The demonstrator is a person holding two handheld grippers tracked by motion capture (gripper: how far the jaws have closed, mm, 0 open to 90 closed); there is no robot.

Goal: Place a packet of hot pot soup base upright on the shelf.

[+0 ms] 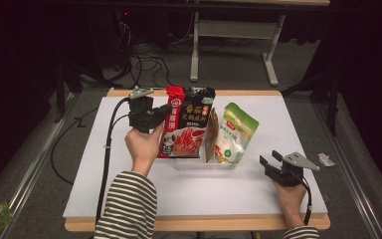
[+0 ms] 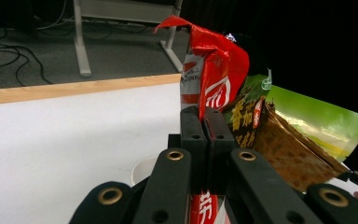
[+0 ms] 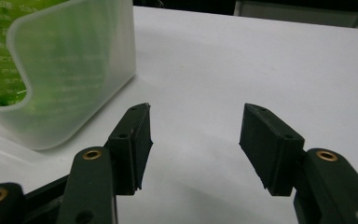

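Red glossy foil snack pouch (image 2: 209, 70), crinkled top edge, black panel with yellow characters; pinched at its left edge between left gripper (image 2: 204, 123) fingers, upright above them; right gripper (image 3: 193, 140) fingers spread, nothing between.

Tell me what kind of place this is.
Probably a lab or recording studio: a white table ringed by black curtains, loose cables on grey carpet, and food packets staged in a clear bin.
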